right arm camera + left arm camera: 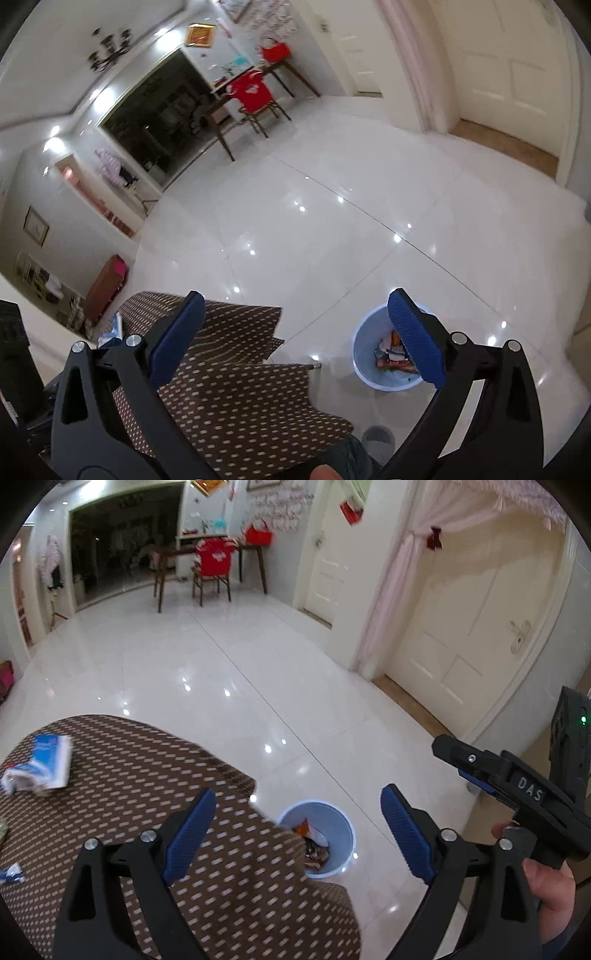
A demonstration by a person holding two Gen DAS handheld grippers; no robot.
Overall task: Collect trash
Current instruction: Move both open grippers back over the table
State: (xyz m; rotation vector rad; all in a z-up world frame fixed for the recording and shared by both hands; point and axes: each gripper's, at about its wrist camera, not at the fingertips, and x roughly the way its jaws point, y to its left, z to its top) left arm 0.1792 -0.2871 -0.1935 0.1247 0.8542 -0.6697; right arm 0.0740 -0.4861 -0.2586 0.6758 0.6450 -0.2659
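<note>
Both grippers, left gripper [297, 834] and right gripper [295, 336], spread wide and empty above blue bin [338, 825].

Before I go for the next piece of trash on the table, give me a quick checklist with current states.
1. Left gripper open and holding nothing: ok.
2. Right gripper open and holding nothing: ok.
3. Blue-and-white packet in view on the patterned tablecloth, nothing on top of it: ok.
4. Small wrapper near the table's left edge reachable: cannot tell, partly cut off.
5. Blue bin upright on the floor beside the table, with room above the trash inside: ok.
</note>
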